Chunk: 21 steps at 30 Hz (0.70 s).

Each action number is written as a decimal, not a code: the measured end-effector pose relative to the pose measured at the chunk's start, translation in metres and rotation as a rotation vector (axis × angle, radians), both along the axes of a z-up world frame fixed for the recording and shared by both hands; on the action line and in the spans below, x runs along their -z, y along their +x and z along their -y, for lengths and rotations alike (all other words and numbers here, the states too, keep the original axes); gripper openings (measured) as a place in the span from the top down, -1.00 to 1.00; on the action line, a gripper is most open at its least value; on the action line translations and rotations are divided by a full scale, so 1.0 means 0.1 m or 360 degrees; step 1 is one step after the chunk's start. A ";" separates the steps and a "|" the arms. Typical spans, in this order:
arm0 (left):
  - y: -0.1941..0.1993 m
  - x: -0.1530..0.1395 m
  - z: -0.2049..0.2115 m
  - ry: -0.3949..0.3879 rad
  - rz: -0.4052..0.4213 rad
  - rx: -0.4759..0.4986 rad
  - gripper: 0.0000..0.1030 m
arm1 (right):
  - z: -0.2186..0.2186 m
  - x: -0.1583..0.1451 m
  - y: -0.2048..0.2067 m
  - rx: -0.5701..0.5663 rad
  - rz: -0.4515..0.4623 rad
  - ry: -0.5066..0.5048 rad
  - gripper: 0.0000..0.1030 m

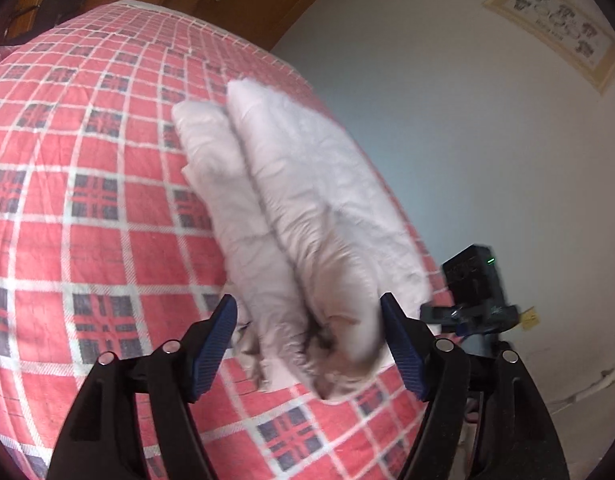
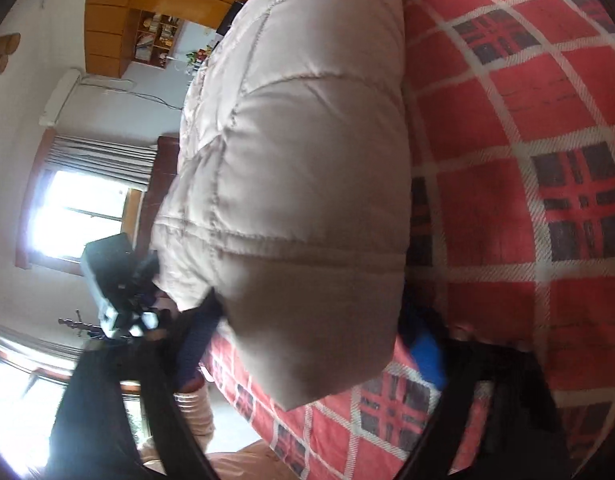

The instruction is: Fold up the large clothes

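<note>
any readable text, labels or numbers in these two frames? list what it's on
None can be read.
Framed picture on the wall: a line of lettering under the drawn figures, too small and blurred to read.
Yellow tag low on the wall: no legible marks.
Shelf items: too small to tell.
Quilted coat and plaid bedspread: no text.

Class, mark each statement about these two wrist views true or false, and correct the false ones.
1. The pale quilted padded jacket lies on a red plaid bedspread. True.
2. The left gripper is shut tight. False: its jaws stand wide apart around the jacket's end.
3. A framed picture hangs on the wall. True.
4. The jacket is dark green. False: it is pale beige-pink.
</note>
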<state>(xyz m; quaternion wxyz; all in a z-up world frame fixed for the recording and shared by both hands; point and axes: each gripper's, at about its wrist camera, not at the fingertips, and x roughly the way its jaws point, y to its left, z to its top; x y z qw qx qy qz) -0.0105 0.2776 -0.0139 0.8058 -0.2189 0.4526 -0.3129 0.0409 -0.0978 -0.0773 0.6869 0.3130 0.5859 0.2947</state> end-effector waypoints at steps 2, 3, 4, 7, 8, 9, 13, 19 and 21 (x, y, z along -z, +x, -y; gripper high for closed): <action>0.01 0.08 -0.01 -0.0014 -0.0051 -0.0008 -0.44 | 0.04 -0.07 -0.01 0.0003 0.0012 -0.0023 -0.07; 0.00 0.08 -0.01 -0.0036 -0.0070 -0.0009 -0.44 | 0.07 -0.13 -0.04 0.0003 0.0035 -0.0037 -0.01; 0.00 0.06 -0.01 -0.0054 -0.0076 -0.0007 -0.44 | 0.10 -0.20 -0.07 0.0002 0.0063 -0.0048 0.05; -0.01 0.07 0.04 -0.0003 -0.0036 -0.0003 -0.44 | 0.11 -0.26 -0.10 0.0003 0.0095 -0.0120 0.07; -0.01 0.08 0.06 0.0026 -0.0031 -0.0001 -0.44 | 0.11 -0.21 -0.11 -0.0002 0.0085 -0.0141 0.07; -0.02 0.10 0.08 0.0052 -0.0033 0.0005 -0.45 | 0.03 -0.17 -0.03 -0.0001 0.0072 -0.0150 0.07; -0.07 0.25 0.14 0.0072 -0.0091 0.0034 -0.49 | 0.03 -0.02 0.00 0.0007 0.0041 -0.0131 0.06; -0.13 0.27 0.10 0.0046 -0.0109 -0.0020 -0.49 | -0.16 -0.29 -0.09 0.0005 0.0214 -0.0317 -0.28; -0.21 0.17 0.10 0.0083 -0.0072 -0.0048 -0.49 | -0.25 -0.43 -0.15 0.0042 0.0310 -0.0442 -0.48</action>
